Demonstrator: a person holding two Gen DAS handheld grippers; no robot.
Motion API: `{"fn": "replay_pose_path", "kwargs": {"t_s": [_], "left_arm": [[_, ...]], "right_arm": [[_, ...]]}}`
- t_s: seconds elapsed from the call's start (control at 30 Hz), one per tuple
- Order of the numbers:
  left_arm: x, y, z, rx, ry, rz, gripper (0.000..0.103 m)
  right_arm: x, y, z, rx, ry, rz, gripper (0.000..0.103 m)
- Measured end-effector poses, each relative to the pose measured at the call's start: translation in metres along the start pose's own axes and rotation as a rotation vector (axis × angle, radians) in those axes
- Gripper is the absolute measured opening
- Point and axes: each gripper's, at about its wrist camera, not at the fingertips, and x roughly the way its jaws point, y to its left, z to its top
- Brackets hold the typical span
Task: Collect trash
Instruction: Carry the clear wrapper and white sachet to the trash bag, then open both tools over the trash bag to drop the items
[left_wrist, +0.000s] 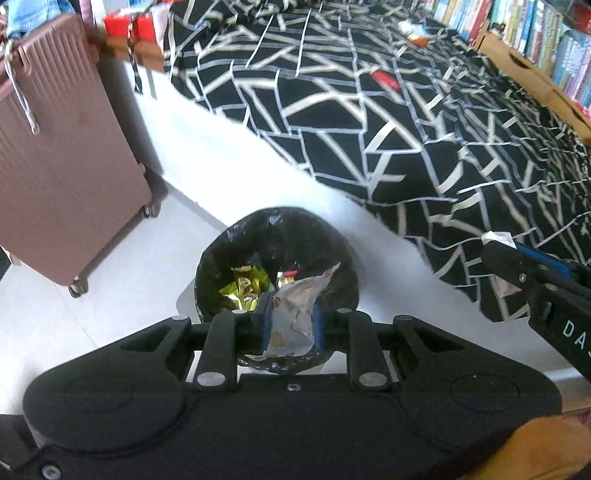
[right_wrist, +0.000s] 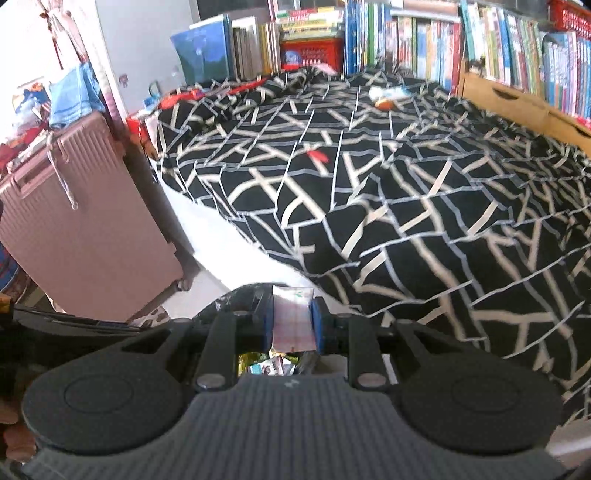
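Observation:
My left gripper (left_wrist: 290, 319) is shut on a silver-grey crumpled wrapper (left_wrist: 295, 310), held right above the black-lined trash bin (left_wrist: 340, 254) on the floor. Green-gold and red wrappers (left_wrist: 245, 288) lie inside the bin. My right gripper (right_wrist: 292, 321) is shut on a pale pink-and-white packet (right_wrist: 291, 321); it also shows at the right edge of the left wrist view as the right gripper (left_wrist: 496, 243), over the bed's edge. Below it the bin's contents (right_wrist: 273, 365) peek through. A red wrapper (left_wrist: 386, 79) (right_wrist: 318, 155) and white-orange trash (left_wrist: 415, 31) (right_wrist: 388, 98) lie on the bed.
The bed with a black geometric cover (left_wrist: 406, 129) (right_wrist: 406, 203) fills the right side. A pink suitcase (left_wrist: 59, 166) (right_wrist: 85, 229) stands on the floor to the left. Bookshelves (right_wrist: 443, 48) and a wooden bed frame (right_wrist: 517, 103) run along the far side.

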Motion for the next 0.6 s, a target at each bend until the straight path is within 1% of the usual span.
{"fn": "replay_pose_path", "kwargs": {"t_s": [0.17,0.33,0.6], "left_arm": [[0.042,0.018,0.006,-0.008,0.051,-0.013,0.02],[0.09,0.034,0.015,-0.004,0.123,-0.025,0.02],[0.153,0.057,0.027,-0.004,0.217,-0.052,0.021]], "right_arm": [[0.04,0.014,-0.01,0.011,0.061,-0.003,0.027],[0.077,0.029,-0.017,0.017,0.13,-0.019,0.027],[0.133,0.048,-0.017,0.024,0.217,-0.058,0.027]]}}
